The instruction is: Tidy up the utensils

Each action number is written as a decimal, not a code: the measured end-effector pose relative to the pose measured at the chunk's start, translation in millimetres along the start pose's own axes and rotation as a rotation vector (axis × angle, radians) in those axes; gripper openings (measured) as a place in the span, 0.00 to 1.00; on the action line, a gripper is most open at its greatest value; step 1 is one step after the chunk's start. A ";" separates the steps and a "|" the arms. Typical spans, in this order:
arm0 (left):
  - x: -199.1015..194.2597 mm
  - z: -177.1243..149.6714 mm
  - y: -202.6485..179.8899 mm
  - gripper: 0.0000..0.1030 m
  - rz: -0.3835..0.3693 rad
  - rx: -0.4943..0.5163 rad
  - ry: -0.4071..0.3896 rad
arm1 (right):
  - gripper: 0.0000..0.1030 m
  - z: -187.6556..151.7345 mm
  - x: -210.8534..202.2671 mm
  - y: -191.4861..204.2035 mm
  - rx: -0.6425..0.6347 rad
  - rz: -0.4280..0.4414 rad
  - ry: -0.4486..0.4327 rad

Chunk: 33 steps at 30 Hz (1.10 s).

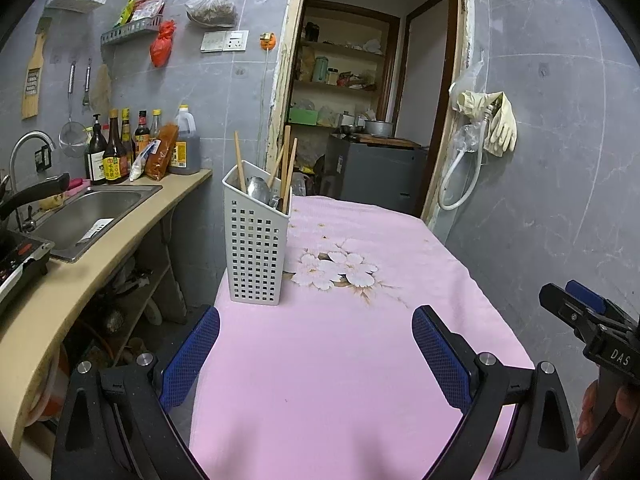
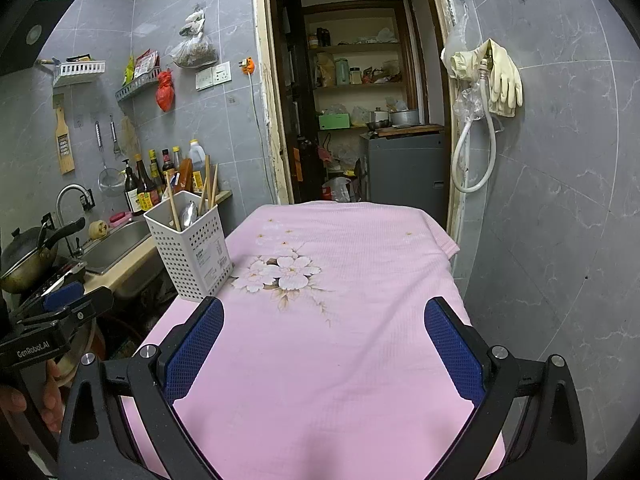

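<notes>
A white perforated utensil holder (image 1: 256, 248) stands upright at the left edge of the pink flowered tablecloth (image 1: 340, 360). It holds wooden chopsticks (image 1: 286, 168) and a metal spoon (image 1: 258, 190). The holder also shows in the right wrist view (image 2: 190, 250), with chopsticks (image 2: 210, 186) and a spoon (image 2: 189, 214) inside. My left gripper (image 1: 316, 336) is open and empty, low over the cloth just in front of the holder. My right gripper (image 2: 324, 328) is open and empty over the cloth, to the right of the holder. No loose utensils lie on the cloth.
A counter with a steel sink (image 1: 92, 216), sauce bottles (image 1: 120, 152) and a wok (image 2: 24, 260) runs along the left. A doorway (image 1: 368, 92) opens behind the table. Rubber gloves (image 1: 496, 120) and a hose hang on the right wall.
</notes>
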<state>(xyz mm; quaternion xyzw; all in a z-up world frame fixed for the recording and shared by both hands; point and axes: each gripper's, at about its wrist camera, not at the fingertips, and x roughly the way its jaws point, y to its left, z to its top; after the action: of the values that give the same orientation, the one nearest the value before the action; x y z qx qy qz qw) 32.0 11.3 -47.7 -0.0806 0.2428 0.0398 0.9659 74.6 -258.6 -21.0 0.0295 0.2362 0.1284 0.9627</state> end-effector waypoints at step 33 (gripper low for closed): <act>-0.5 0.1 1.1 0.94 -0.001 0.002 0.003 | 0.96 1.0 0.8 -3.3 -0.008 0.001 0.002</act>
<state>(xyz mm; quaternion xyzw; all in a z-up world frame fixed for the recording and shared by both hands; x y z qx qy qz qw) 31.5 12.3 -47.6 -0.0800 0.2443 0.0388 0.9656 76.5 -261.6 -20.9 0.0258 0.2368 0.1300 0.9625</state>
